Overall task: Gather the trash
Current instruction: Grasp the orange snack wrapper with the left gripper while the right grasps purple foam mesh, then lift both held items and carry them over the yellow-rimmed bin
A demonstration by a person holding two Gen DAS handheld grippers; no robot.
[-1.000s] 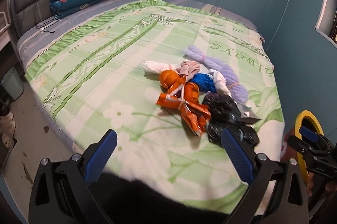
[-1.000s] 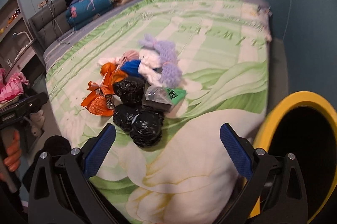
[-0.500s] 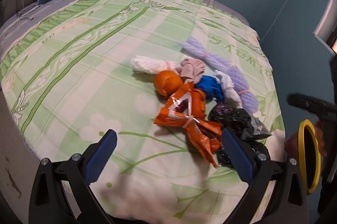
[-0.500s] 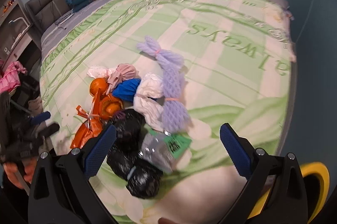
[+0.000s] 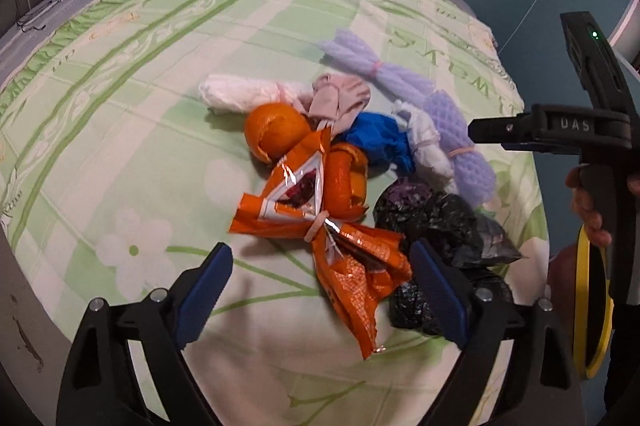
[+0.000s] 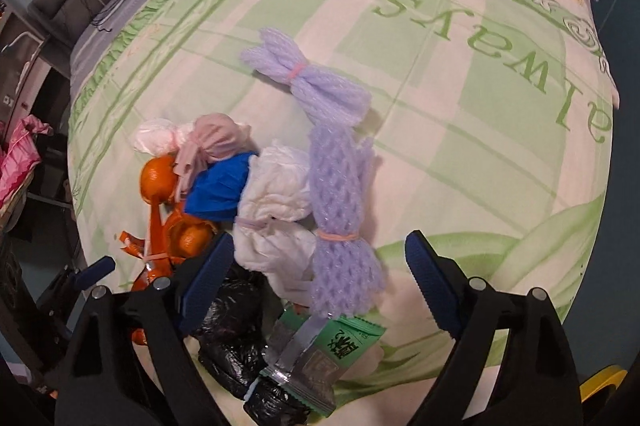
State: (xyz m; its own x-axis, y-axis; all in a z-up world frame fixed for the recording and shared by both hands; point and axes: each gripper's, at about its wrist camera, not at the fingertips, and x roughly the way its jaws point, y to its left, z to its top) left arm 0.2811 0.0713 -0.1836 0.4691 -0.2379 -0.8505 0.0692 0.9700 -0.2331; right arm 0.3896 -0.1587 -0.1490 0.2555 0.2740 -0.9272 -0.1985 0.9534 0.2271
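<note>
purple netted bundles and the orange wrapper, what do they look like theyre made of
Purple netted bundles: apparently soft foam mesh, matte, with an open diamond weave, each cinched by a rubber band. Orange wrapper: probably thin plastic or foil film, glossy and crinkled, with bright glints and a silvery inner face showing.

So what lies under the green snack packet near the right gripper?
The green snack packet rests on a grey foil wrapper, which lies over black plastic bags. Whatever is below those bags is covered.
</note>
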